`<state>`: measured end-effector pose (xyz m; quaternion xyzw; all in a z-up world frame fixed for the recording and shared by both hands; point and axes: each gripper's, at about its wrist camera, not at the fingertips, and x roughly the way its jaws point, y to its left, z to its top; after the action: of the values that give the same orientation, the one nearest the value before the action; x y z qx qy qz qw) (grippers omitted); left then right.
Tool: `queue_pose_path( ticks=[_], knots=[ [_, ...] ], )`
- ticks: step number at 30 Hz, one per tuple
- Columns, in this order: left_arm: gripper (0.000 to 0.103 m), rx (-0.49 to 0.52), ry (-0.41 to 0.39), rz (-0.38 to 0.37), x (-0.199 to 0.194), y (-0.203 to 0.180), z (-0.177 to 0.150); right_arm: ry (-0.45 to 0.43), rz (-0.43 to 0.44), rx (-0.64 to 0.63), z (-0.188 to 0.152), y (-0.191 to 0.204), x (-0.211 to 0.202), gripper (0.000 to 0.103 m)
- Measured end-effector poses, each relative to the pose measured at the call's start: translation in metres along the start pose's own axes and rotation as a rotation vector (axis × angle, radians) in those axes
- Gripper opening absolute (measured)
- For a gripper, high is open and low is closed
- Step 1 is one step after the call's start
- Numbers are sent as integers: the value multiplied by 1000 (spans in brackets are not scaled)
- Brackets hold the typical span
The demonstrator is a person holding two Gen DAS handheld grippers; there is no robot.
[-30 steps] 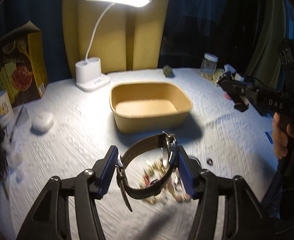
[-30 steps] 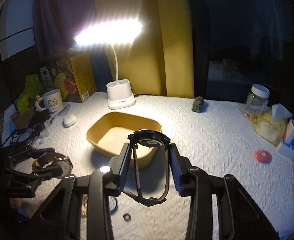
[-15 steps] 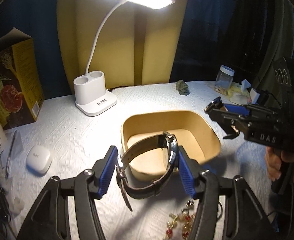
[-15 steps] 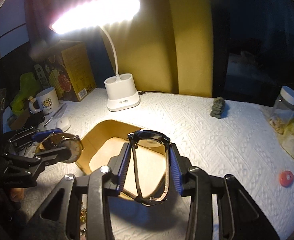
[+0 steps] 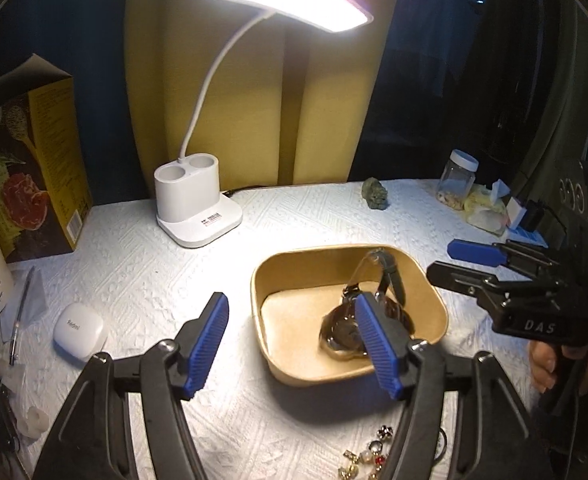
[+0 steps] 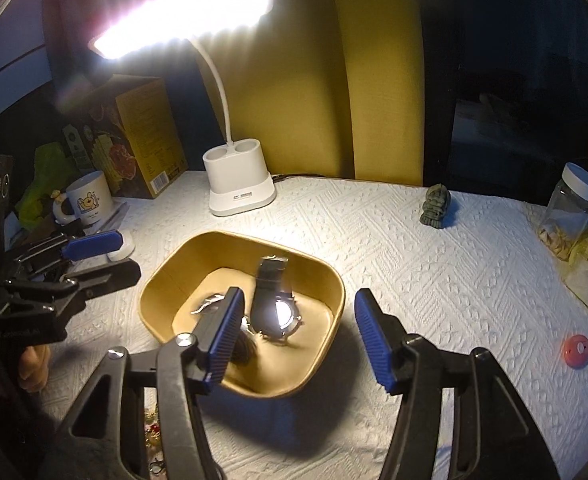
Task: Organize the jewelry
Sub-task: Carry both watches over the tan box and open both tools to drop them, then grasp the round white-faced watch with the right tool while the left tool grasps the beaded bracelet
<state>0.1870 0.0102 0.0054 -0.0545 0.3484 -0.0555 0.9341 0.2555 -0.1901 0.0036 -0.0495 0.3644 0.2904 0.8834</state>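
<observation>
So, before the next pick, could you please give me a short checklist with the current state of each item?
1. Left claw open and holding nothing: ok.
2. Right claw open and holding nothing: ok.
3. Both watches inside the tan tray: ok, though blurred, so whether they have settled: cannot tell.
4. Loose jewelry pile on the cloth, within view for the next pick: ok.
5. Small ring near that pile located: cannot tell.
6. Claws apart from each other: ok.
</observation>
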Motion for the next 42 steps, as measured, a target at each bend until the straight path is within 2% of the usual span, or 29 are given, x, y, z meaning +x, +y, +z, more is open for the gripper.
queue_pose_path(
  ticks=[17,28,33,42],
  knots=[
    [66,-28,-25,10,-48,2,-50,12,-26,-20,-49,30,-40,55],
    [66,-47,-10,9,-63,4,-88,68,-51,-25,-86,43,-40,55],
    [66,-54,-6,5,-67,4,-102,96,-99,-69,-104,52,-37,55],
    [66,-61,4,0,-72,3,-119,133,-91,-88,-127,60,-35,55]
  ],
)
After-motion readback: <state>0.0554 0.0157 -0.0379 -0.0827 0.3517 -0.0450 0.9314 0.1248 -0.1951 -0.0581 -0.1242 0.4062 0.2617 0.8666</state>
